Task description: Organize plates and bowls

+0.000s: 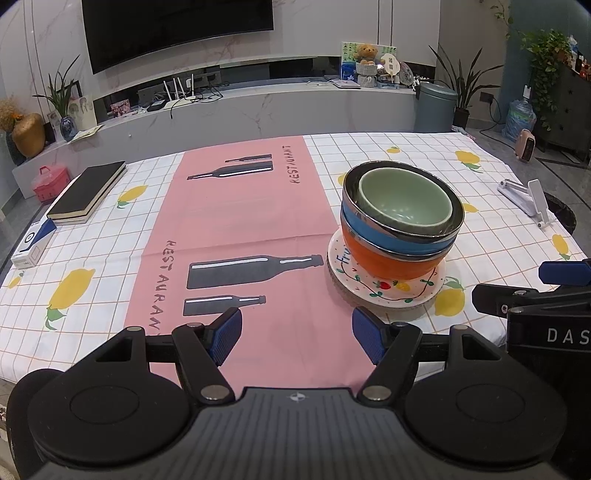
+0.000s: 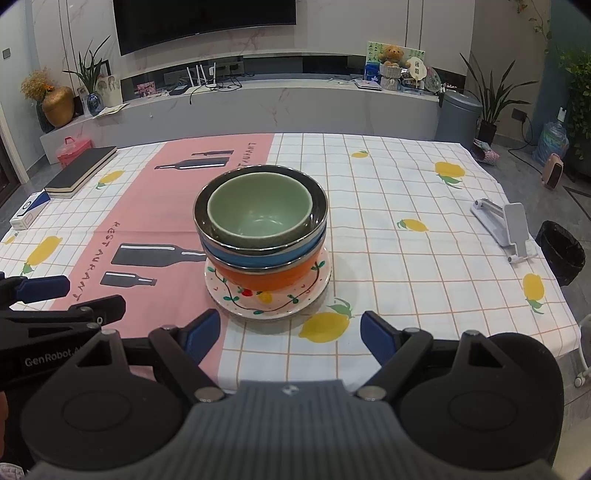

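I am holding the left gripper (image 1: 297, 339) low over the pink runner (image 1: 236, 236), its blue pads standing wide apart with nothing between them. I am holding the right gripper (image 2: 290, 339) just beside it over the checked cloth (image 2: 424, 266), its jaws also spread and gripping nothing. Each tool is showing at the edge of the other's view.

Just beyond the right gripper, the stack is sitting on the table: a fruit-patterned plate (image 2: 258, 304) at the bottom, an orange bowl (image 2: 266, 278) on it, a blue bowl (image 2: 255, 258) nested in that, a steel bowl (image 2: 199, 218) above, and a green bowl (image 2: 258, 212) lying tilted inside the steel one. From the left view the stack is standing ahead and to the right.

Farther left, a black book (image 1: 86, 192) and a small box (image 1: 31, 243) are lying near the table edge. At the right edge a white stand (image 2: 506, 229) is resting. Beyond the table a TV (image 1: 177, 29) is hanging over a long shelf.
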A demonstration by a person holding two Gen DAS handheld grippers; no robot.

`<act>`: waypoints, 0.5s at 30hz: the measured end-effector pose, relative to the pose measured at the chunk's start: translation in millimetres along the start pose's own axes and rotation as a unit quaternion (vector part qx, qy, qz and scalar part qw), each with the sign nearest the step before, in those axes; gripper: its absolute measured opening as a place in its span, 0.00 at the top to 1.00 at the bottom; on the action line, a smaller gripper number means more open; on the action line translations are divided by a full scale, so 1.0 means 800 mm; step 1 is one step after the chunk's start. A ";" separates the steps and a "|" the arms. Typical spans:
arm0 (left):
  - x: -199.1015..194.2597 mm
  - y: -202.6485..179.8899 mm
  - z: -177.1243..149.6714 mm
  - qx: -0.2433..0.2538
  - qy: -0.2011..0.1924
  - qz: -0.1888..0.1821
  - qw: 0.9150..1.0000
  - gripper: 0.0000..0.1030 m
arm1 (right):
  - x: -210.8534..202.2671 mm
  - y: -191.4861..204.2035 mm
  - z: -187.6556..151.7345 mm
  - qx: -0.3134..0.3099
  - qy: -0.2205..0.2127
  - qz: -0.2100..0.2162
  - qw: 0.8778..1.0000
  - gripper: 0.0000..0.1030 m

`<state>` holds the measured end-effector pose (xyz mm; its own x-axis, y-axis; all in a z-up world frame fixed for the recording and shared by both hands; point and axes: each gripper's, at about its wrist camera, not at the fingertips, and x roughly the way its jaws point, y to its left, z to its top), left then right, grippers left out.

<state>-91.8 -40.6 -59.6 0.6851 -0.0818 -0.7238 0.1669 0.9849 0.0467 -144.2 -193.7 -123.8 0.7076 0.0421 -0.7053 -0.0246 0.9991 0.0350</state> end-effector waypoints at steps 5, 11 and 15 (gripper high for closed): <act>0.000 0.000 0.000 0.000 0.000 0.000 1.000 0.22 | 0.000 0.000 -0.001 -0.001 0.002 0.000 1.000 0.21; 0.000 0.000 0.000 0.000 0.000 0.000 1.000 0.22 | -0.001 0.000 -0.002 -0.001 0.001 0.002 1.000 0.21; 0.000 0.001 0.000 0.000 -0.001 0.001 1.000 0.22 | -0.001 0.000 -0.002 -0.001 0.002 0.001 1.000 0.21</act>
<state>-92.1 -40.1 -59.4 0.6868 -0.0804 -0.7224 0.1658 0.9850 0.0479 -146.0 -193.7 -124.8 0.7052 0.0448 -0.7076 -0.0280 0.9990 0.0353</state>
